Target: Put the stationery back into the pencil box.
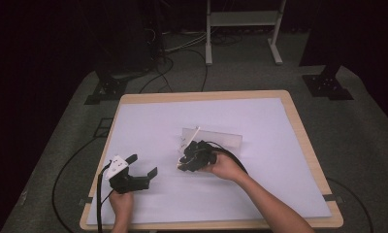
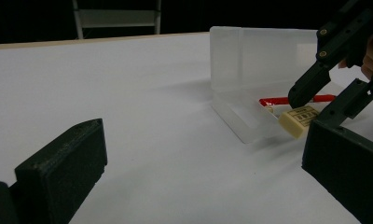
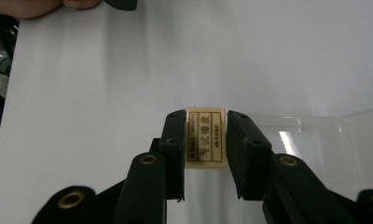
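Right gripper view shows the right gripper [image 3: 205,140] clenched on an eraser [image 3: 204,136] at the edge of the open clear case [image 2: 250,70], best lowered level, while the left gripper [image 1: 134,172] rests released.

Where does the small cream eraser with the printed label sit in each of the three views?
High view: hidden under the right tool, at table centre.
Left gripper view: right of centre, small cream eraser between the right tool's jaws.
Right gripper view: centre, clamped between the two black jaws.
Shared landmark: the clear plastic case beside it.
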A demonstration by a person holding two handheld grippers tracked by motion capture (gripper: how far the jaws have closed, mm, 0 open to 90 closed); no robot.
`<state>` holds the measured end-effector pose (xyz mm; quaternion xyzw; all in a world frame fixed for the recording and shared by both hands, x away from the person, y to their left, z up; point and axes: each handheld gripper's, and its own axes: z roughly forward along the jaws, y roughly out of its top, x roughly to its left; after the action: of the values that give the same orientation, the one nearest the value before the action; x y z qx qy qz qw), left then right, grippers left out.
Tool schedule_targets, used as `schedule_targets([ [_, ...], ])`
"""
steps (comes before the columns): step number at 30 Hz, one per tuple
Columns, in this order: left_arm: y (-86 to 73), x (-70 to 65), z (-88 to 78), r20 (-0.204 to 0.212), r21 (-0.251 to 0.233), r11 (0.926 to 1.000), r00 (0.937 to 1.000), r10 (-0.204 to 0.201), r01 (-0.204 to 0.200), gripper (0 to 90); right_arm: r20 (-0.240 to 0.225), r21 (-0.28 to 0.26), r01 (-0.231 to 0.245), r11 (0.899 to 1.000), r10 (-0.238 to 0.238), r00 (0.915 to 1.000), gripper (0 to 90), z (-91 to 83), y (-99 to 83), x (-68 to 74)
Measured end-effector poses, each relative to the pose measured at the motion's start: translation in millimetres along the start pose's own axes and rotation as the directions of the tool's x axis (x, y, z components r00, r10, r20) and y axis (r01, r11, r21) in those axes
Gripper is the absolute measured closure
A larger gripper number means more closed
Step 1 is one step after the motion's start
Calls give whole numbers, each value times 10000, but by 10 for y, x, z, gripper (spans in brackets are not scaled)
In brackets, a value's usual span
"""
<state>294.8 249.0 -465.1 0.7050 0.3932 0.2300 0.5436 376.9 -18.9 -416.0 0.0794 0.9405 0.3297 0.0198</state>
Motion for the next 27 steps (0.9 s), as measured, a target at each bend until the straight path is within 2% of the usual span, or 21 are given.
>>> schedule_targets([
  [11,0,0,1,-2,-8,10000,10000,-2,2,0,235,2,40,10000,-40,9997,680,-54,50,-49],
  [27,-2,-2,-2,14,-20,10000,10000,-42,42,0,479,52,-170,9998,167,9987,681,-56,87,-164],
])
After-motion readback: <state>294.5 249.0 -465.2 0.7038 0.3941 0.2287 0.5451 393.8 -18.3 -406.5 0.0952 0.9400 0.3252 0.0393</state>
